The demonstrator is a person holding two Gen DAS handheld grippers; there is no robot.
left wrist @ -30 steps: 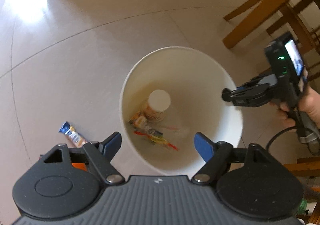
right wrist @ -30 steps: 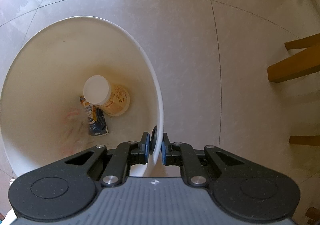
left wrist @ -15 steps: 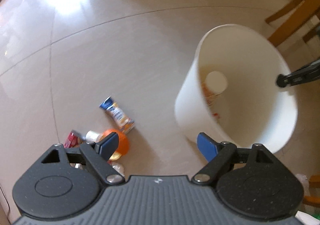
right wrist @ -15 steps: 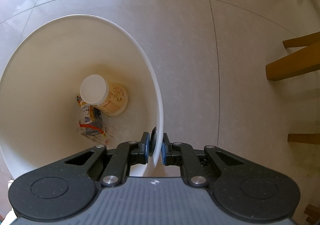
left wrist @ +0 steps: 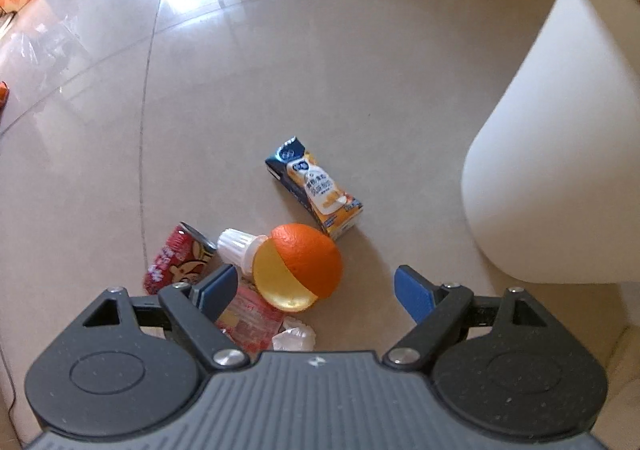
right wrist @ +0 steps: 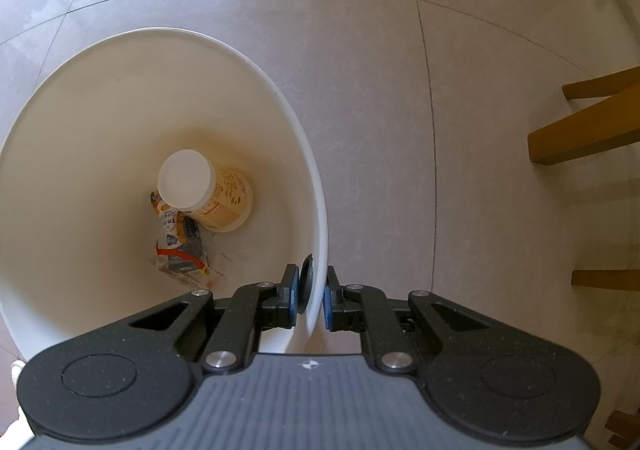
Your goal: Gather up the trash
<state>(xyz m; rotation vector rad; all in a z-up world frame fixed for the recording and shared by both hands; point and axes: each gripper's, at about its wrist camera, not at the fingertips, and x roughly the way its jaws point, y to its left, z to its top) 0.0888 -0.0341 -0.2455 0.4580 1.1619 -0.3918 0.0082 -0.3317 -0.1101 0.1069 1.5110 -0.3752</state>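
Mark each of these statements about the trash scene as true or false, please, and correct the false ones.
1. The right gripper is clamped on the rim of the white bin. True.
2. The left gripper holds the orange-and-yellow round piece. False: its jaws stand wide open above the floor litter and grip nothing.
3. A blue and orange drink carton lies on the floor outside the bin. True.
4. The bin is empty inside. False: a lidded cup and wrappers lie at its bottom.
5. The red can stands upright. False: it lies on its side.
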